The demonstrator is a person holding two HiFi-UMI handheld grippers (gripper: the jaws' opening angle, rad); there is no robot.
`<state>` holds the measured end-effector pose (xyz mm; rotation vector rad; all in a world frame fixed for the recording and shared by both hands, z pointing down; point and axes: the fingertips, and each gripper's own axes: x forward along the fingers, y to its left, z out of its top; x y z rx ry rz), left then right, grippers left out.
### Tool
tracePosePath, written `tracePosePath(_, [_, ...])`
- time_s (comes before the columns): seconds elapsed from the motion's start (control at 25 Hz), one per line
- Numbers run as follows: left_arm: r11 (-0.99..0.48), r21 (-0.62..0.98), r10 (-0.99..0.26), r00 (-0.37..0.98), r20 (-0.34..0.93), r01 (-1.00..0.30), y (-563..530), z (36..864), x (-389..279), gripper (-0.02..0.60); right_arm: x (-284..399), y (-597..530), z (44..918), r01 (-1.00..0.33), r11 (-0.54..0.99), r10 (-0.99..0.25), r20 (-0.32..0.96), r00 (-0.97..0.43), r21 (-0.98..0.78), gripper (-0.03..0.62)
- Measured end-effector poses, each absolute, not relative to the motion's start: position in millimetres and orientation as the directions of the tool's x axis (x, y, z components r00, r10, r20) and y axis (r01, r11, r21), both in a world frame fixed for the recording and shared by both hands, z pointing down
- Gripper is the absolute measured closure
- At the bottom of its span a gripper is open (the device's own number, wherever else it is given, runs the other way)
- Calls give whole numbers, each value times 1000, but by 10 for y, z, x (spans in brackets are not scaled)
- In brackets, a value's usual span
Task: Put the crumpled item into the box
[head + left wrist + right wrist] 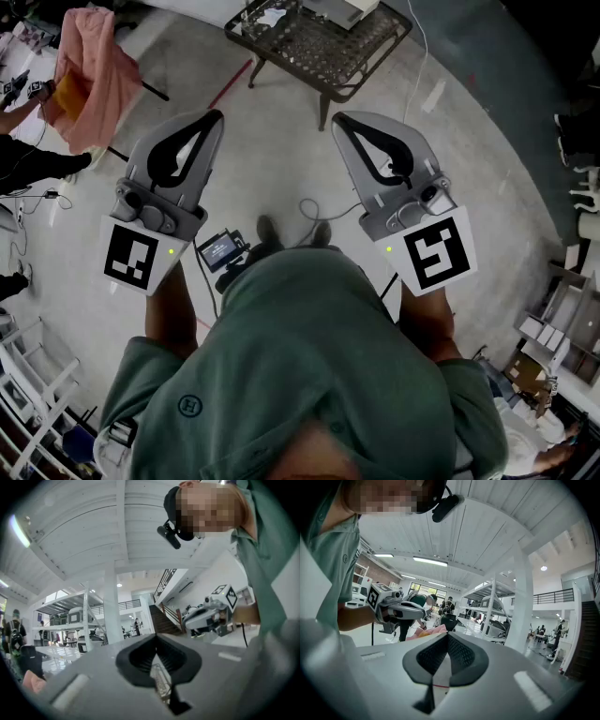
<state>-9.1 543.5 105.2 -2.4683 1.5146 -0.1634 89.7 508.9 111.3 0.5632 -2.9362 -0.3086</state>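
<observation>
Both grippers are held side by side at chest height over a bare concrete floor. My left gripper [215, 116] is shut with nothing between its jaws, and the same shows in the left gripper view [157, 637]. My right gripper [338, 120] is also shut and holds nothing, seen too in the right gripper view [447, 635]. A crumpled pink cloth [91, 71] hangs over a stand at the far left, well away from both grippers; the right gripper view shows the pink cloth [430, 632] just beyond the jaws. No box can be made out.
A dark metal lattice table [323, 45] stands ahead with white items on it. A cable [314, 208] loops on the floor by my feet. A person [28, 157] crouches at the left. White racks [37, 380] stand at the lower left, and shelves with boxes [561, 314] at the right.
</observation>
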Motion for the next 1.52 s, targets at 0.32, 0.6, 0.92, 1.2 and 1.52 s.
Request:
tracePosePath(0.32, [-447,-264,-883,469,-26,-855,5438,1047,-72,578,914,5112,1102,-362,906,-388,92,-917,221,588])
tracePosePath(0.6, [-463,-260,-874,485,-22,-847,5459,1089,-133,578,868,5126,1124,-386,900,-409,81,-909,203,588])
tracePosePath(0.92, [-474,-258,-864,501,-46,-842,5553,1051,-449,578,557,5229,1056,-410,892,-426,47,-904,191,588])
tracePosePath(1.2, [-487,-243,-855,515,-63,-839,5554,1112,-634,578,412,5241,1071,-437,874,-457,55,-888,210,587])
tracePosePath(1.52, [-480,-235,-864,502,-40,-845,5294,1190,-558,578,490,4946,1120,-425,883,-445,67,-893,201,588])
